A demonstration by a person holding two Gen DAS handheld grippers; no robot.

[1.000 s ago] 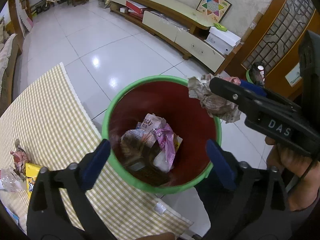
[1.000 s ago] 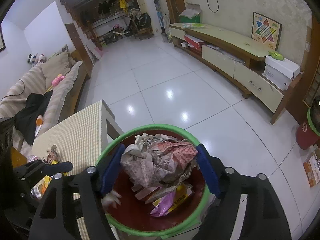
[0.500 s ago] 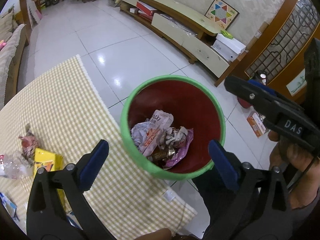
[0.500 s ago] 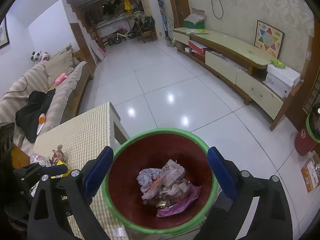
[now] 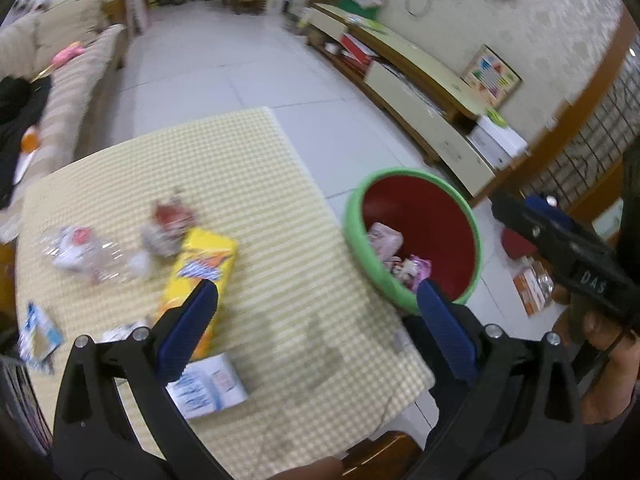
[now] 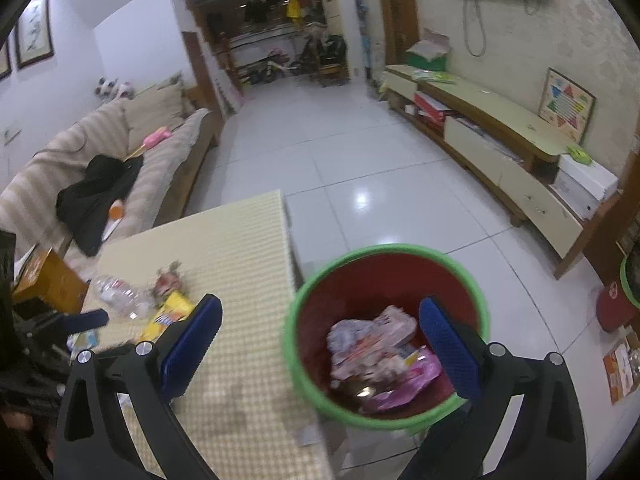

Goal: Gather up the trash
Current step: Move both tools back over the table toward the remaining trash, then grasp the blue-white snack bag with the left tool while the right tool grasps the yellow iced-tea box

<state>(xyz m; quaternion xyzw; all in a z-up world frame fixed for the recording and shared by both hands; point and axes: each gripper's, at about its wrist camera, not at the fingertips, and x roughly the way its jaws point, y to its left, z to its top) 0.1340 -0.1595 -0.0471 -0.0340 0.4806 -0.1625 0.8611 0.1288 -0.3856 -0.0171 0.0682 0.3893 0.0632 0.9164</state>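
Right wrist view: right tool (image 6: 320,344) gapes empty above the waste bin (image 6: 386,250); left tool (image 5: 316,324), likewise spread, faces the yellow snack box (image 5: 200,268) on the bench (image 5: 248,152), apparently next.

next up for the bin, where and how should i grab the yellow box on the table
Grip the yellow box across its narrow width, on the long side edges near the middle, coming from above. It lies flat on the table, with wrappers crowding its far end.

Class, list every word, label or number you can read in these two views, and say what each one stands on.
"DAS": on the right gripper body, left wrist view.
Yellow box: blue print, too blurred.
Blue-and-white packet: blurred.
Wrappers in the bin: unreadable.
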